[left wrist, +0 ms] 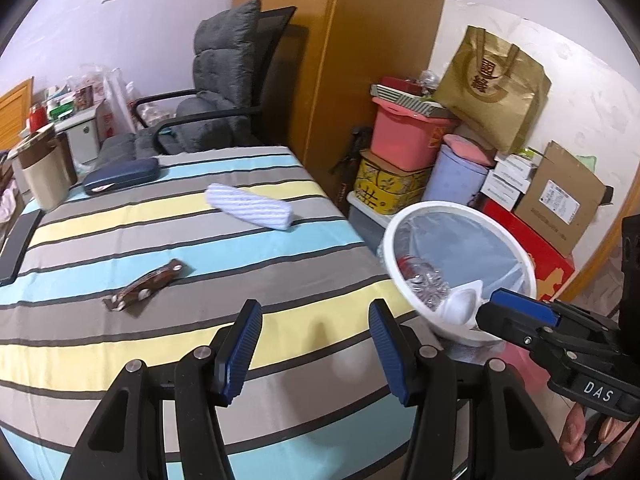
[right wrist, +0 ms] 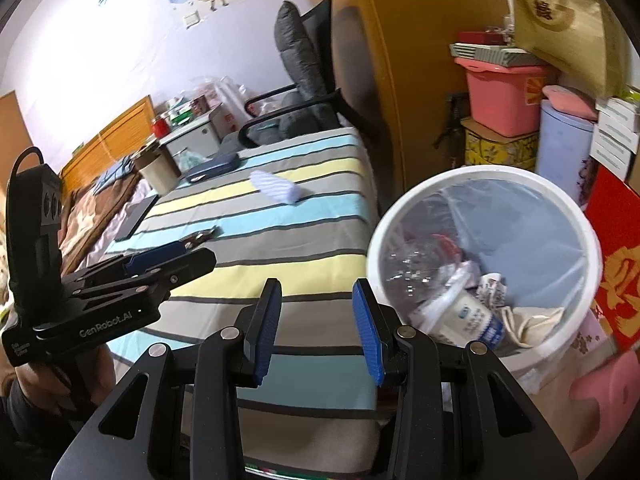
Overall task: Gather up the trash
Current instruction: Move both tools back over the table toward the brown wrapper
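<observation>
Both grippers empty, between pickups. The left gripper (left wrist: 316,344) and right gripper (right wrist: 316,320) hang released above the near edge of the striped bed (left wrist: 160,240). A brown wrapper (left wrist: 144,288) lies left of centre, a white striped packet (left wrist: 250,205) farther back. The lined bin (right wrist: 484,256), right of the bed, already holds trash. The next move probably calls for a reach to the wrapper.
</observation>
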Action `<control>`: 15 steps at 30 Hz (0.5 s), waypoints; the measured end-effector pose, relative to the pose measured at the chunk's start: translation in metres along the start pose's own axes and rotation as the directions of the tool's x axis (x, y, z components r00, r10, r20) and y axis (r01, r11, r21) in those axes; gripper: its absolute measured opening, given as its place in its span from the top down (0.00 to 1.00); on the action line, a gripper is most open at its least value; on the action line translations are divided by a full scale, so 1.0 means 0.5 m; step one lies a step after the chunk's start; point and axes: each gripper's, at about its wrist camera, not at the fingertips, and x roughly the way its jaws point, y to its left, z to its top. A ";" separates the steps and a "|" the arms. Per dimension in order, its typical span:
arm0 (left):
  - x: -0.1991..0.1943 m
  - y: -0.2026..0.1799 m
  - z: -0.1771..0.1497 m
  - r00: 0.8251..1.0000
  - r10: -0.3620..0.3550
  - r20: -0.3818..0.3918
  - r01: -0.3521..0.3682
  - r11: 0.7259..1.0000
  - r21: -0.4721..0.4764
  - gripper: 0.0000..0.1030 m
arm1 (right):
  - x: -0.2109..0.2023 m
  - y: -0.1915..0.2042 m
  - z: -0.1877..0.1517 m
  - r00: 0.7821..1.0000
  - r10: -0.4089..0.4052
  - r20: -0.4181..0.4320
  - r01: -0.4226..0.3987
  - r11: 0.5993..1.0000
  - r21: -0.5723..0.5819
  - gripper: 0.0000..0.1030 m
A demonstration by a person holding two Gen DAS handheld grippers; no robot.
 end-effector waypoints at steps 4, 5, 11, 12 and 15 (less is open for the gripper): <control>-0.005 0.024 -0.002 1.000 0.013 -0.003 -0.013 1.000 -0.016 0.46 | 0.009 0.010 0.001 1.000 0.010 -0.008 -0.010 1.000 0.002 0.62; -0.007 0.028 -0.002 1.000 0.016 -0.004 -0.016 1.000 -0.019 0.46 | 0.011 0.013 0.004 1.000 0.014 -0.007 -0.014 1.000 -0.001 0.62; -0.015 0.058 0.003 1.000 0.031 0.000 -0.031 0.999 -0.026 0.46 | 0.022 0.040 0.022 1.000 0.026 0.001 -0.026 0.999 -0.037 0.62; -0.017 0.063 0.005 0.999 0.034 0.003 -0.034 0.999 -0.025 0.46 | 0.024 0.044 0.025 1.000 0.028 0.003 -0.028 0.999 -0.044 0.62; -0.019 0.079 0.009 0.999 0.049 0.007 -0.049 0.999 -0.021 0.46 | 0.029 0.060 0.039 0.999 0.040 0.015 -0.039 0.997 -0.071 0.62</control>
